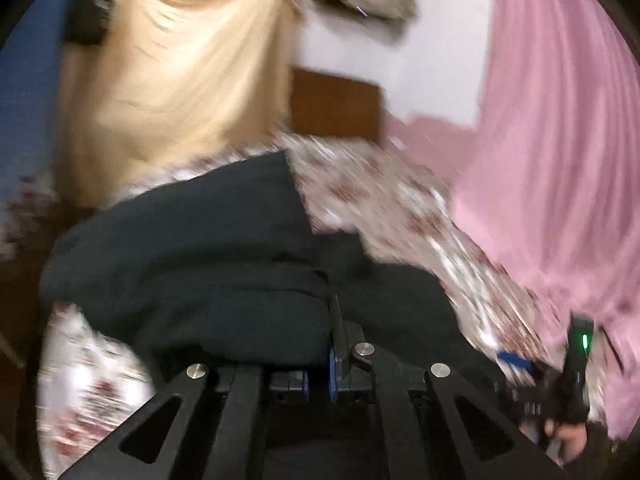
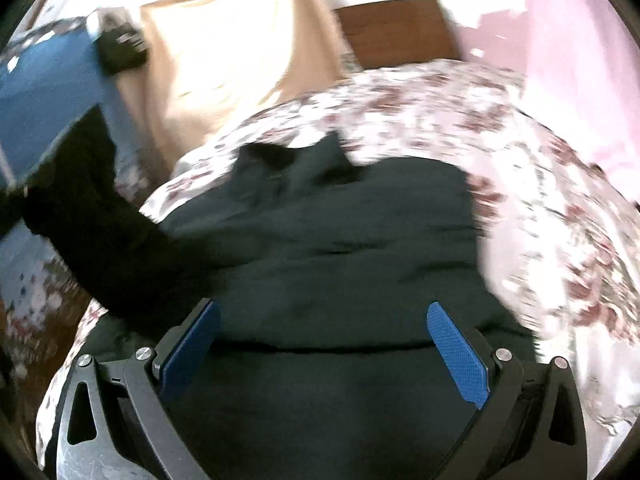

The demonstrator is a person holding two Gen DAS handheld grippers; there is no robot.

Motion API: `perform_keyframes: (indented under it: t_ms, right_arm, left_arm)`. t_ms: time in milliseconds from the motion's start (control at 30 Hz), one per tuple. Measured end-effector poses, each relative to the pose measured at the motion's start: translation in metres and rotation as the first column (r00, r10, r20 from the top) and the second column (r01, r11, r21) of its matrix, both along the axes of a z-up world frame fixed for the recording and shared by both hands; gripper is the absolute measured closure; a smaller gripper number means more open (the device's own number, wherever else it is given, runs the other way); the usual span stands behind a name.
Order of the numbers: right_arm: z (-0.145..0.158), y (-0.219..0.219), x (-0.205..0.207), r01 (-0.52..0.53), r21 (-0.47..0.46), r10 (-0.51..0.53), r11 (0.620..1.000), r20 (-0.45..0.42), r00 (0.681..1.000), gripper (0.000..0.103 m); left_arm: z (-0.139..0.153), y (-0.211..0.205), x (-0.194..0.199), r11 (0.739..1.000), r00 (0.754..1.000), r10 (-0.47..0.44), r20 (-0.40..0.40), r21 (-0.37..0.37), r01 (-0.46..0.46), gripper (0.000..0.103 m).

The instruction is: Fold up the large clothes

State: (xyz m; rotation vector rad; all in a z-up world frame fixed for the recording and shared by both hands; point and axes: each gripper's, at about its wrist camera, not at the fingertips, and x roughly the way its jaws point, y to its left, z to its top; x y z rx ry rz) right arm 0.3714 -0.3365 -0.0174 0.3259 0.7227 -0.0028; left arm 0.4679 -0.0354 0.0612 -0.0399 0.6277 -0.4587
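The dark, heavy cloth garment (image 2: 320,248) lies bunched on the floral-printed bed (image 2: 460,128); the left tool (image 1: 334,344) is clenched on its fold, the right tool (image 2: 324,336) released; a thin pinch could slip, undoing the fold

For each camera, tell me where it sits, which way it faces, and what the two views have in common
Left wrist: sits on the left gripper, facing down along its shut fingers at the dark garment; the right gripper and a hand show at the right edge.
Right wrist: sits on the right gripper, facing down between open blue pads at the garment; a dark sleeve enters left.
Shared: garment, floral bedspread, wooden headboard.
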Motion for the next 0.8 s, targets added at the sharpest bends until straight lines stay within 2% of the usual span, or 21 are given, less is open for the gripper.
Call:
perform_keyframes:
  t_ms: [100, 200, 300, 367, 433, 500, 533, 567, 633, 733, 800]
  right_arm:
    - [-0.013, -0.035, -0.01, 0.072, 0.028, -0.072, 0.997, -0.017, 0.997, 0.001]
    - [-0.03, -0.06, -0.02, 0.122, 0.044, -0.121, 0.992, -0.028, 0.992, 0.001]
    - [-0.051, -0.08, -0.022, 0.152, 0.128, -0.146, 0.98, -0.057, 0.988, 0.001]
    - [-0.063, -0.088, -0.019, 0.15, 0.201, -0.138, 0.968, -0.075, 0.988, 0.001]
    - [-0.07, -0.089, -0.015, 0.149, 0.214, -0.133, 0.965, -0.088, 0.987, 0.001]
    - [-0.07, -0.083, -0.014, 0.137, 0.197, -0.122, 0.971, -0.083, 0.989, 0.001]
    - [-0.068, -0.078, -0.012, 0.12, 0.187, -0.108, 0.975, -0.074, 0.991, 0.001]
    - [-0.065, -0.073, -0.016, 0.104, 0.177, -0.093, 0.979, -0.065, 0.994, 0.001]
    - [-0.059, -0.061, -0.016, 0.065, 0.151, -0.058, 0.986, -0.048, 0.997, 0.001]
    - [-0.045, -0.035, -0.015, -0.035, 0.082, 0.036, 0.996, -0.014, 0.999, 0.001]
    - [-0.032, -0.006, -0.015, -0.119, -0.005, 0.119, 0.993, 0.003, 0.993, 0.001]
  left_arm:
    - [-0.046, -0.045, -0.004, 0.994, 0.984, -0.11, -0.138, 0.001, 0.112, 0.094]
    - [-0.093, -0.068, -0.008, 0.987, 0.958, -0.124, -0.26, 0.064, 0.145, 0.094]
    - [-0.117, -0.078, -0.018, 0.98, 0.937, -0.131, -0.325, 0.097, 0.171, 0.09]
    - [-0.118, -0.073, -0.026, 0.978, 0.927, -0.156, -0.342, 0.078, 0.194, 0.08]
    - [-0.115, -0.07, -0.033, 0.976, 0.918, -0.179, -0.353, 0.054, 0.211, 0.074]
    - [-0.11, -0.055, -0.046, 0.971, 0.909, -0.223, -0.351, 0.007, 0.241, 0.047]
    - [-0.107, -0.052, -0.053, 0.968, 0.909, -0.241, -0.341, -0.017, 0.251, 0.021]
    - [-0.101, -0.043, -0.066, 0.962, 0.912, -0.272, -0.308, -0.061, 0.266, 0.017]
    - [-0.094, -0.038, -0.079, 0.944, 0.9, -0.328, -0.286, -0.122, 0.306, 0.017]
    - [-0.086, -0.017, -0.095, 0.954, 0.915, -0.293, -0.277, -0.149, 0.26, 0.017]
    - [-0.083, 0.005, -0.102, 0.966, 0.929, -0.238, -0.282, -0.171, 0.196, 0.017]
